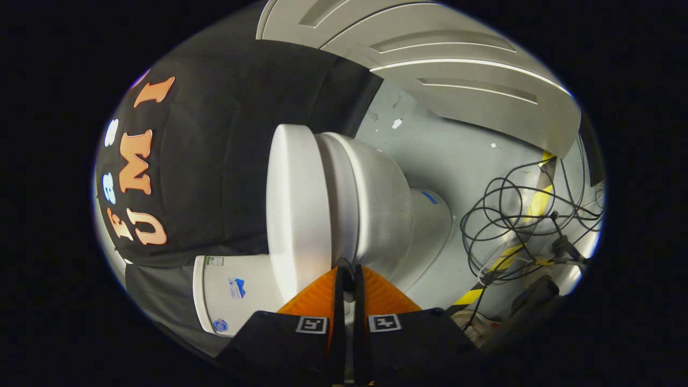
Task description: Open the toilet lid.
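Camera rolled sideways, tongs [348, 279] at bottom centre, fingers pressed nearly together, tips at toilet lid [295, 209] edge; pinching it or not, cannot tell. Lid closed on bowl [376, 204], centre frame, flat face toward left. Tank [231, 293] lower left. Cables [516, 226] on floor [457, 156], right.

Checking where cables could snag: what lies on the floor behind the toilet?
Beyond the toilet, loose black cables tangle on the grey floor over yellow-black tape. The bowl hides the floor directly behind it. The claw is closed near the lid.
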`<state>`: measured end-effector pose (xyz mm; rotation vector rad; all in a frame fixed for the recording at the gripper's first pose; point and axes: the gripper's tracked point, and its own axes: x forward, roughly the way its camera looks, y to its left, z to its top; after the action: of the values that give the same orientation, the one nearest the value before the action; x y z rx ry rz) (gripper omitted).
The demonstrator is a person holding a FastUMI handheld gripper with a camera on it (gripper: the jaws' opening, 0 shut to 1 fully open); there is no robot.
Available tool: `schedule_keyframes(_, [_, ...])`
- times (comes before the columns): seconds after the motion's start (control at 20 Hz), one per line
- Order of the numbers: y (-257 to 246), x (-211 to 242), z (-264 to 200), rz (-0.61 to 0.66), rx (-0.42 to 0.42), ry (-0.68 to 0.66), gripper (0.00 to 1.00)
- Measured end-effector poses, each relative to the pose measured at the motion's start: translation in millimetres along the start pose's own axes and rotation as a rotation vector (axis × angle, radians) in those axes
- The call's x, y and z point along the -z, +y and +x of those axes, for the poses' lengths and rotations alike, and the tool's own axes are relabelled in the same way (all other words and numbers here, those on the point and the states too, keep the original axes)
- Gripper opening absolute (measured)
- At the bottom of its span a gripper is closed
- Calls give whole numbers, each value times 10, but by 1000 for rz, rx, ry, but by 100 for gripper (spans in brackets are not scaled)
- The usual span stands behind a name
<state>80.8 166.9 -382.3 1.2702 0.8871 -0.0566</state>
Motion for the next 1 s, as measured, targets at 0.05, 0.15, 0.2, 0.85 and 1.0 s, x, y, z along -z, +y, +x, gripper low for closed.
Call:
schedule_keyframes(0.05, [27,1,-36,0,-15,1,14])
schedule_keyframes(0.15, [38,9,-26,-10,-21,-6,9])
schedule_keyframes(0.2, [51,2,-29,-15,-25,-11,9])
schedule_keyframes(0.85, [292,-73,-122,-49,-34,-61,8])
schedule_keyframes(1.0, [437,-180,-80,-292,45,-167,8])
